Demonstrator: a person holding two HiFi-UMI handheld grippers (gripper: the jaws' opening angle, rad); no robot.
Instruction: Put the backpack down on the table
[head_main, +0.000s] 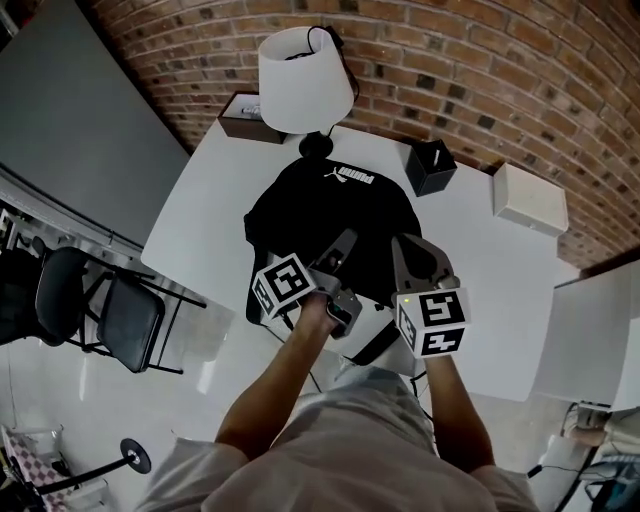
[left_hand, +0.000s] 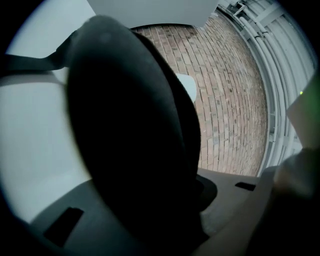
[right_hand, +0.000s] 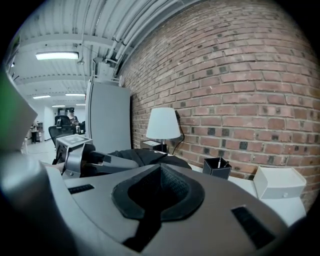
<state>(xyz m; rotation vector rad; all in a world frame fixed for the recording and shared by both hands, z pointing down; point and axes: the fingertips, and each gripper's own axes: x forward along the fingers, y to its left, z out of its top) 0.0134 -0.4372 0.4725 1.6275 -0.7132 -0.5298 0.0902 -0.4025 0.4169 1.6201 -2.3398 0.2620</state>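
**Both grippers clamped on the backpack at the table's near edge; set-down not yet finished.**

The left gripper (left_hand: 150, 200) has its jaws partly closed on a thick, padded part of the black fabric backpack (head_main: 330, 210). The right gripper (right_hand: 160, 192) has its jaws drawn together on what appears to be a thin black mesh strap of the same bag. The bag lies spread over the white table (head_main: 205, 225), and its far end is just beside the base of the white-shaded lamp (head_main: 305, 65). Its near end is held at the table edge. Whether its full weight rests on the top cannot be told. Recommended: lower both ends evenly and stop short of the lamp base and cord. Bring the strap inboard of the edge, and release only once the fabric goes slack.
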